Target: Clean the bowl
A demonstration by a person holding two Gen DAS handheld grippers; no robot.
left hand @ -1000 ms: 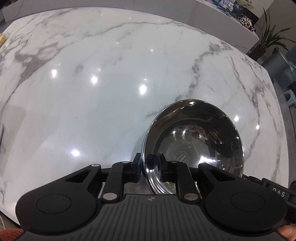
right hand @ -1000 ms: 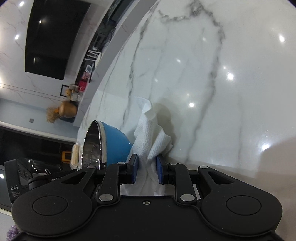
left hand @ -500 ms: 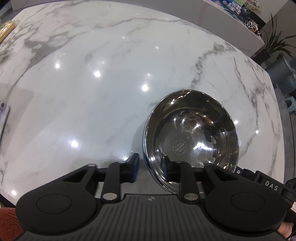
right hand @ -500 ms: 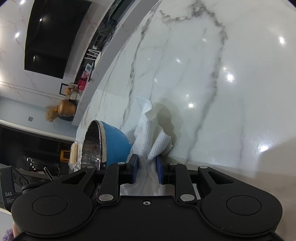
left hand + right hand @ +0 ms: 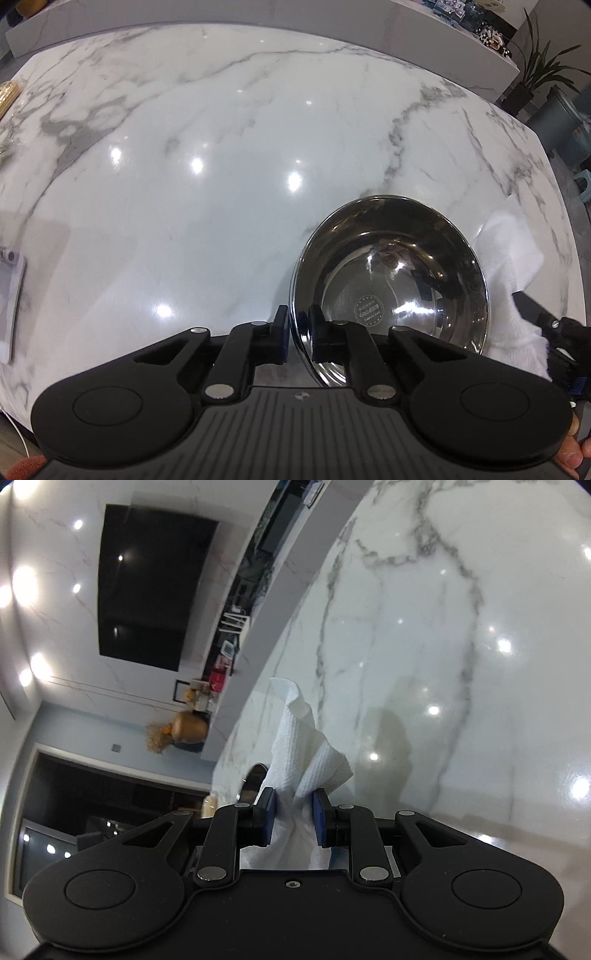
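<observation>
A shiny steel bowl with a blue outside rests on the white marble table. My left gripper is shut on the bowl's near left rim, one finger outside and one inside. My right gripper is shut on a crumpled white paper towel. The towel and the right gripper also show at the bowl's right side in the left wrist view. In the right wrist view only a sliver of the bowl's rim shows behind the towel.
A phone lies at the table's left edge. A yellowish packet sits at the far left corner. A shelf with small items and a potted plant stand beyond the table's far right.
My left gripper opened briefly, then closed again on the bowl's rim. My right gripper lifted with the towel and now sits beside the bowl's right rim.
</observation>
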